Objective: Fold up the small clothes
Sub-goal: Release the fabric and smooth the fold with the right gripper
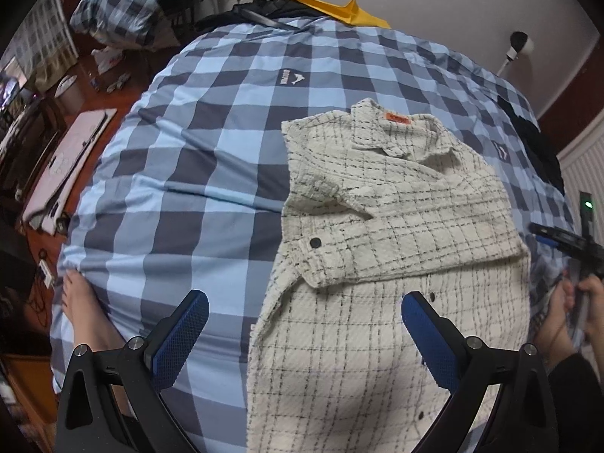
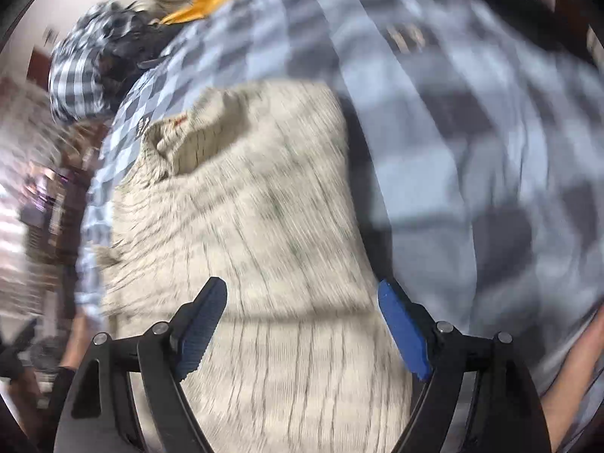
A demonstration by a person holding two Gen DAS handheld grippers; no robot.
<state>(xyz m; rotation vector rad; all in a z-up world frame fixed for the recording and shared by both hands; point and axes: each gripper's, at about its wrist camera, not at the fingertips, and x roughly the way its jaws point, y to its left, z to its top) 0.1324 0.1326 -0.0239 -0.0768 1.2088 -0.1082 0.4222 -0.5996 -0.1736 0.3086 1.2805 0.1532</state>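
Observation:
A cream shirt [image 1: 396,234] with a thin black grid, an orange neck label and black buttons lies flat on the blue checked bedspread [image 1: 196,158]. Both sleeves are folded across its chest. My left gripper [image 1: 304,304] hangs open above the shirt's lower left edge, nothing between its blue pads. In the right wrist view, which is blurred by motion, the same shirt [image 2: 256,234] fills the middle. My right gripper [image 2: 302,294] is open above the shirt's lower part, its right finger near the shirt's right edge. The right gripper also shows at the far right of the left wrist view, held by a hand [image 1: 589,302].
A checked pillow [image 1: 128,0], dark clothes [image 1: 271,9] and a yellow cloth [image 1: 339,9] lie at the bed's far end. A dark garment [image 1: 536,147] sits at the right edge. A person's bare leg [image 1: 87,317] rests at the bed's near left. The floor and a pink mat [image 1: 64,166] lie left.

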